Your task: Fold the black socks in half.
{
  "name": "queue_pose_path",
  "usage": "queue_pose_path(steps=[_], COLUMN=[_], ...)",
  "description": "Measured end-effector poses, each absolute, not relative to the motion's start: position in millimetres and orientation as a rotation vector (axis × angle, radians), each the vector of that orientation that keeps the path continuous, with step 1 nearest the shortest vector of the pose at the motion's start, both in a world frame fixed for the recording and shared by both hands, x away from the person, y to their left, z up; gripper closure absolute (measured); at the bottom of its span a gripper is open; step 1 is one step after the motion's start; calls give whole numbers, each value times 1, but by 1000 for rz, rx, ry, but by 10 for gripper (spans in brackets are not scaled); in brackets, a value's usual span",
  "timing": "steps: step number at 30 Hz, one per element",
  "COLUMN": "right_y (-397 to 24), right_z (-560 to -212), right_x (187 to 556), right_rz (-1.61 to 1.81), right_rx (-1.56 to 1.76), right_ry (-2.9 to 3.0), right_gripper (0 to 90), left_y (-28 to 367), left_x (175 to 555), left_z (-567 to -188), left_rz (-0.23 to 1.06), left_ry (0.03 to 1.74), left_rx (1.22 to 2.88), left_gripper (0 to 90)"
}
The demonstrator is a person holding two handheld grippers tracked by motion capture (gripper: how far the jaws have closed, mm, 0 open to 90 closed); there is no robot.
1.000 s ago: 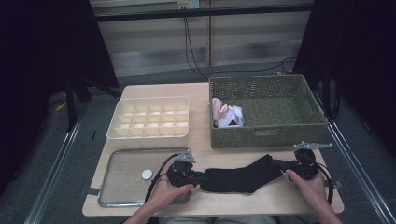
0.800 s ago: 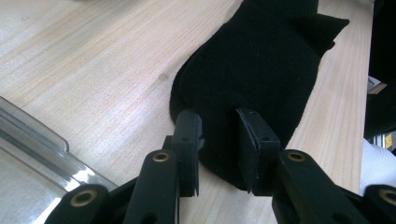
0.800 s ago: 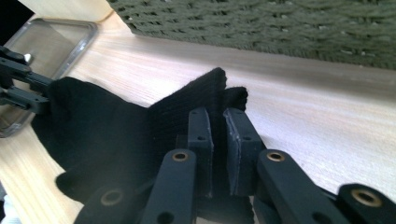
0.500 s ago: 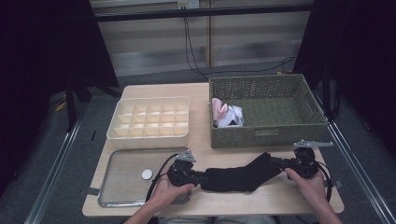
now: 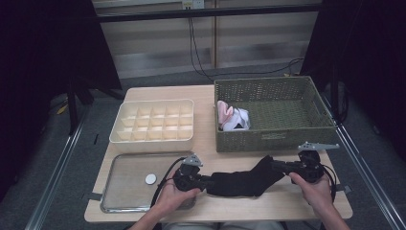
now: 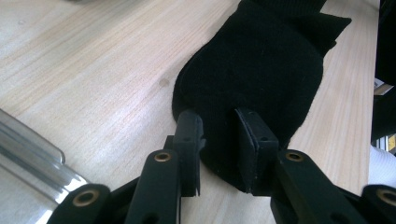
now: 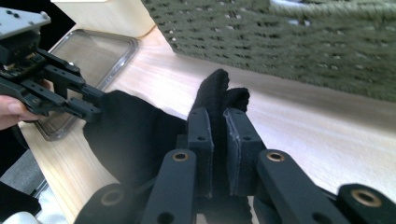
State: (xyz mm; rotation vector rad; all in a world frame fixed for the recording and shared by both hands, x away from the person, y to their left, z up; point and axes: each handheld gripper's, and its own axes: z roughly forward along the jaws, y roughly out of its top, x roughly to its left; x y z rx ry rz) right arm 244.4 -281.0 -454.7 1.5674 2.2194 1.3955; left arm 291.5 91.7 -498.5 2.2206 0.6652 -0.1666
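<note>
Your left gripper [image 5: 207,181] is clamped on one end of the black fabric sock [image 5: 242,181], and your right gripper [image 5: 276,165] pinches its other end tightly. The sock lies stretched between them along the near edge of the wooden tabletop [image 5: 210,143], in front of the green woven basket [image 5: 273,141].

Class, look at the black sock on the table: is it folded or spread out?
Spread out: the black sock lies lengthwise on the table, each end in a gripper.
</note>
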Motion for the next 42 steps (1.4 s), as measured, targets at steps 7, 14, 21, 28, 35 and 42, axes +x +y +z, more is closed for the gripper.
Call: queue_pose_path(steps=[7,14,21,28,35,42], right_y=[-268,-253,-240,-235,-242,-245], right_z=[-445,-444,-433,-416,-413,-414], right_x=[250,253,258,257,257,257], right_rz=[1411,1441,1495,1500,1501,1513], right_rx=[1526,1494,1463,1433,1453,1456], right_ry=[2239,2268,2277,2260,2236,2224], right_gripper=[816,816,815,814,814,814], left_y=[90,90,89,93,101,86], left_x=[291,291,292,291,294,291], left_z=[-498,-498,-498,-493,-479,-466], left_rz=[-160,-162,-148,-144,-122,-115], left_ry=[666,682,689,689,698,633], left_rx=[2216,2217,2218,2185,2127,2108], left_gripper=[696,693,690,727,683,741])
